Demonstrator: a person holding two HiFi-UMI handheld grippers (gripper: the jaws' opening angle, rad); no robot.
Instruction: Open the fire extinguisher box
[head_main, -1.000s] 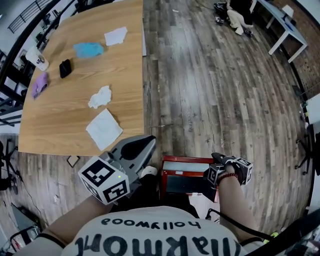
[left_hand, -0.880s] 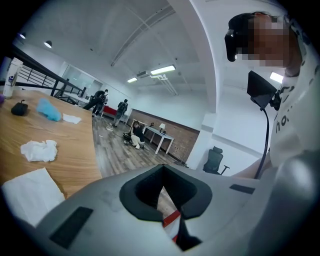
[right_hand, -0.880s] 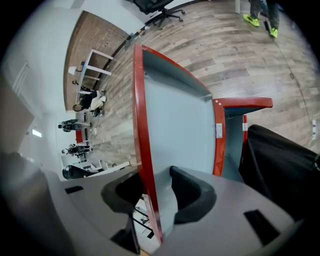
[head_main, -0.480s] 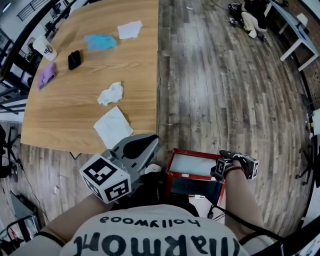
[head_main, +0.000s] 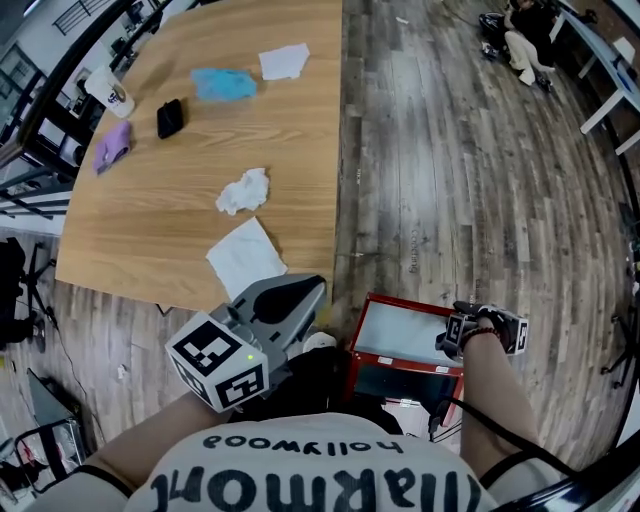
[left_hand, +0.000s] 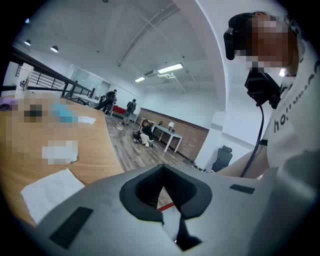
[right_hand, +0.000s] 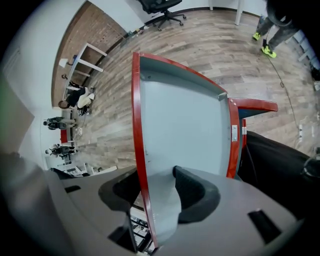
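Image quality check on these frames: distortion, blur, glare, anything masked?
Head view: heavy fisheye, the floorboards and the table edge bow; light is even, focus sharp. Left gripper view: black vignette corners, mosaic patches over the table, ceiling lights bright without flare. Right gripper view: the red door frame curves; the close foreground is soft.

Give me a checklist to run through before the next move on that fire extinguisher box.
1. Lid swung up off the red box: ok.
2. Right gripper clear of the lid: not ok. Its jaws are opening, with the lid's edge between them.
3. Lid will hold up by itself: cannot tell.
4. Left gripper shut, empty, apart from the red box: ok.
5. What is inside the red box: cannot tell, too dark.
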